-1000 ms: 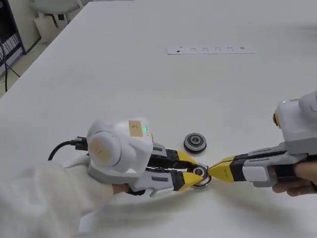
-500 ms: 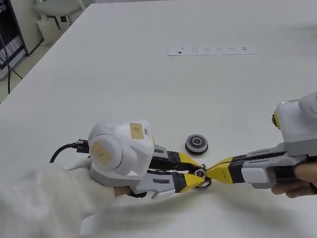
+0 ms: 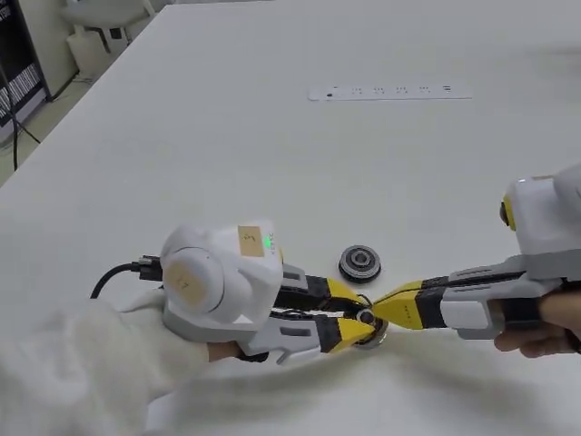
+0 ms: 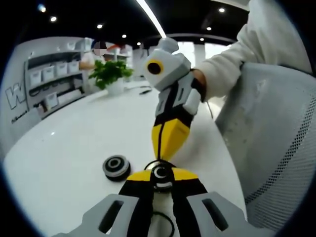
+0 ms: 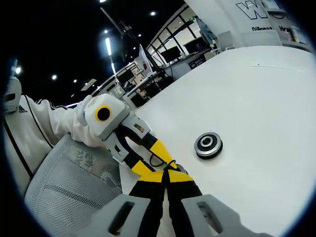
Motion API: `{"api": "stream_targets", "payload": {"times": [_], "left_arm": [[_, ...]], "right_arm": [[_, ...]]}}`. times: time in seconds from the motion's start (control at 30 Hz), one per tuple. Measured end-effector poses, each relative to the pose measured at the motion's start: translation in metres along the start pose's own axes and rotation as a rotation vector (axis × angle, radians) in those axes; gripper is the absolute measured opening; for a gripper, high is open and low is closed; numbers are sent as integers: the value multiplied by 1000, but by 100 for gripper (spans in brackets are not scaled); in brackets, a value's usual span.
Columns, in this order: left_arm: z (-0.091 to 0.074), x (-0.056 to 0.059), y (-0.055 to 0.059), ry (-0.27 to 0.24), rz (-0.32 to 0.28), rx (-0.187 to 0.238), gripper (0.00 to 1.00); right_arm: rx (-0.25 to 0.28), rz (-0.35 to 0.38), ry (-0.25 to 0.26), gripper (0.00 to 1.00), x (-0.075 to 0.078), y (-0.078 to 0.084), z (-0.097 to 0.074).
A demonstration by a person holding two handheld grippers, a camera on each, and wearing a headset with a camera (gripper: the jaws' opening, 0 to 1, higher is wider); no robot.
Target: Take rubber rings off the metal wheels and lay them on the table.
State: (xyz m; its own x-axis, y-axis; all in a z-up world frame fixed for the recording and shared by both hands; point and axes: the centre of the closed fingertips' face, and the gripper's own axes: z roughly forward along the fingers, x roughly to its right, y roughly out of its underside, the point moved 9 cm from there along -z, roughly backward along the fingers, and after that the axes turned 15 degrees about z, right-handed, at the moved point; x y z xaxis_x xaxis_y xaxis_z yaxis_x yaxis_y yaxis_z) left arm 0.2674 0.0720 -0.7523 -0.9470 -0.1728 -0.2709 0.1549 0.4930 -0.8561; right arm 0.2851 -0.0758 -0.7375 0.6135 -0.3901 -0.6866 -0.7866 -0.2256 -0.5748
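Note:
My left gripper (image 3: 356, 322) is shut on a small metal wheel (image 3: 367, 317), held just above the white table (image 3: 272, 154). In the left gripper view the wheel (image 4: 161, 173) sits between the yellow fingertips. My right gripper (image 3: 381, 313) comes in from the right, jaws together, pinching the thin black rubber ring at the wheel's rim. Its yellow tip (image 4: 165, 150) meets the wheel from above in the left gripper view. A second wheel (image 3: 359, 262) with its black ring on lies flat on the table just behind; it also shows as a wheel (image 5: 208, 144) in the right gripper view.
A flat white power strip (image 3: 388, 92) lies far back on the table. A black cable (image 3: 113, 272) trails from the left gripper. A grey mesh chair (image 4: 266, 148) stands close by the table's near side. The table's left edge (image 3: 54, 118) drops to the floor.
The right gripper's tip has edged a little to the left, closer against the held wheel. The left gripper keeps its hold, and the second wheel has not moved.

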Motion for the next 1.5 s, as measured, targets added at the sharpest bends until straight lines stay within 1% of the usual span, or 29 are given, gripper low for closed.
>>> {"api": "stream_targets", "payload": {"times": [0.07,0.1,0.2,0.27,0.3,0.33,0.43,0.47,0.53,0.57,0.6,0.7,0.8,1.0,1.07,1.13,1.23,1.33,1.43,1.5], "left_arm": [[0,-1,0,3,-8,-3,14],[0,-1,-1,7,-20,-7,14],[-1,-2,-2,18,-22,-19,15],[-3,-3,-3,28,-20,-24,18],[-5,-3,-3,30,-25,-35,19],[-7,-3,-4,35,-29,-34,19],[-13,-5,-10,36,-38,-14,21],[-17,-6,-13,32,-44,-9,22],[-22,-11,-17,0,-79,2,31],[-26,-13,-20,-19,-87,14,36],[-28,-14,-21,-23,-91,19,38],[-37,-16,-23,-31,-88,22,41],[-46,-14,-22,-37,-94,17,43],[-65,-9,-22,-43,-89,-5,53],[-71,-8,-19,-62,-81,-25,60],[-77,-9,-18,-75,-86,-34,64],[-85,-9,-17,-98,-93,-33,66],[-92,-10,-14,-110,-103,-33,71],[-100,-8,-9,-129,-92,-50,73],[-103,-6,-6,-137,-103,-55,73]], "right_arm": [[1,14,-5,0,0,1,0],[-1,14,-2,0,1,2,0],[-7,8,5,0,1,2,-1],[-8,7,6,0,1,1,-1],[-8,4,10,0,0,1,-1],[-13,-1,13,0,0,1,-2],[-16,-6,14,0,0,1,-3],[-17,-9,16,0,0,1,-3],[-11,-1,11,0,0,1,-6],[-5,7,8,0,-1,0,-7],[-1,7,9,0,-1,-1,-9],[10,1,16,0,-2,-3,-13],[19,-2,26,0,-3,-7,-18],[36,-19,32,0,-7,-12,-26],[38,-23,34,0,-9,-13,-28],[40,-26,37,0,-11,-15,-30],[43,-41,41,0,-15,-17,-33],[49,-50,40,0,-19,-19,-36],[52,-62,40,0,-24,-21,-37],[54,-73,38,0,-27,-23,-38]]}}
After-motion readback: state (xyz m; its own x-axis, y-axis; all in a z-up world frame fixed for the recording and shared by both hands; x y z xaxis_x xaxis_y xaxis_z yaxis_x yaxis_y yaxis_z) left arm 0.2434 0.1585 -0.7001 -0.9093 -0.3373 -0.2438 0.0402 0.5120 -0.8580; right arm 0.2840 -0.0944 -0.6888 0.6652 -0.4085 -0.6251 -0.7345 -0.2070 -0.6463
